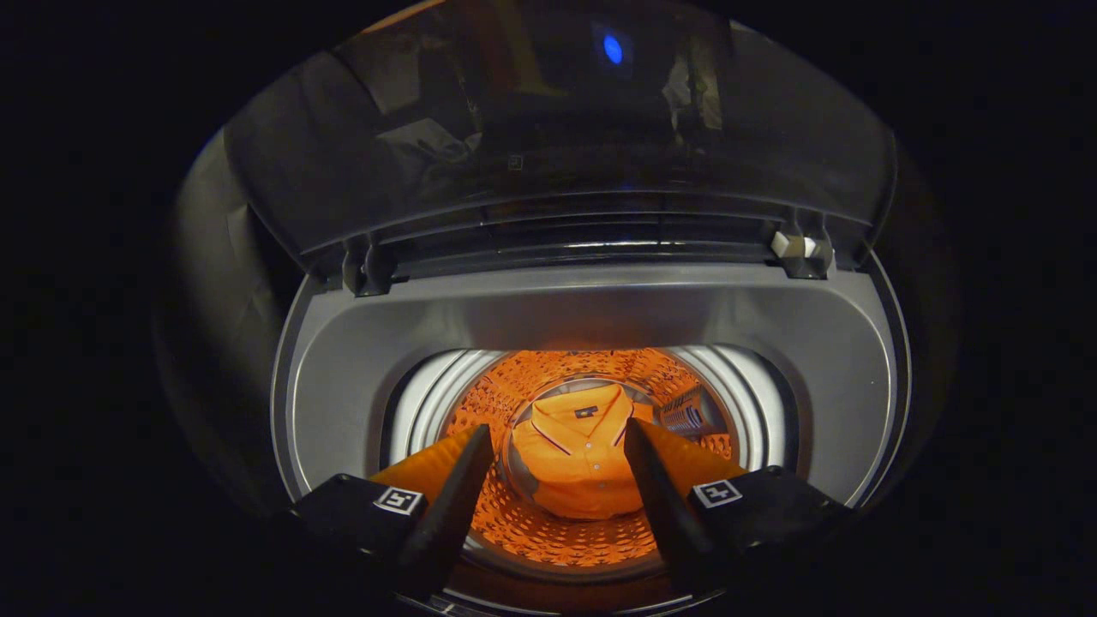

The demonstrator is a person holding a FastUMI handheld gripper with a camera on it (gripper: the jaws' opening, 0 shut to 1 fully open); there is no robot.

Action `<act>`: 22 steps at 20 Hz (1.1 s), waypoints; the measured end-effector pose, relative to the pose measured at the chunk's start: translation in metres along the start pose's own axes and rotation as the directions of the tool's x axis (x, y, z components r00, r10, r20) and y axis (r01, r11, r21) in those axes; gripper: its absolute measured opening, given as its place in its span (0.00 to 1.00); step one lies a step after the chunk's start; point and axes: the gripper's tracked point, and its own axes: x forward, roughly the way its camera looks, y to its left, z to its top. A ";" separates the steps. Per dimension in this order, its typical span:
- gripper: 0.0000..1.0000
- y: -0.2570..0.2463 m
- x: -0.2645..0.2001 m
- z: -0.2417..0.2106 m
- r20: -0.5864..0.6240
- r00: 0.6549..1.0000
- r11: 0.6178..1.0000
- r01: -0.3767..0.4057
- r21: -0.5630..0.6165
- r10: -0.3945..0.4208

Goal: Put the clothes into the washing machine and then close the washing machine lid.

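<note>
The tongs [559,467] hang with fingers apart and empty above the washing machine's drum [514,403]. Beyond the fingertips, an orange polo shirt [576,454] lies at the bottom of that drum, so loading looks done. The lid [557,137] stands raised behind the drum's opening. Next, I judge, the tongs must reach up behind the drum, catch the lid's edge and swing it down.

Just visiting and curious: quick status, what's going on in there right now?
Gripper open, fingers apart above the drum, holding nothing. Orange polo shirt lying at the drum bottom. Washing machine lid standing open, nothing blocking it.
</note>
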 end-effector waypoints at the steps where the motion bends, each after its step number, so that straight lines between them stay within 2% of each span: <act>1: 0.99 0.000 -0.003 -0.002 0.000 1.000 1.000 -0.005 0.007 0.005; 9: 0.99 0.005 -0.057 0.004 0.115 0.992 0.999 -0.045 0.000 0.045; 14: 0.99 0.016 -0.108 0.015 0.259 0.962 0.996 -0.081 -0.034 0.088; 18: 0.98 0.023 -0.163 0.056 0.412 0.902 0.992 -0.118 -0.048 0.127; 22: 0.98 0.028 -0.226 0.116 0.565 0.804 0.983 -0.152 -0.103 0.184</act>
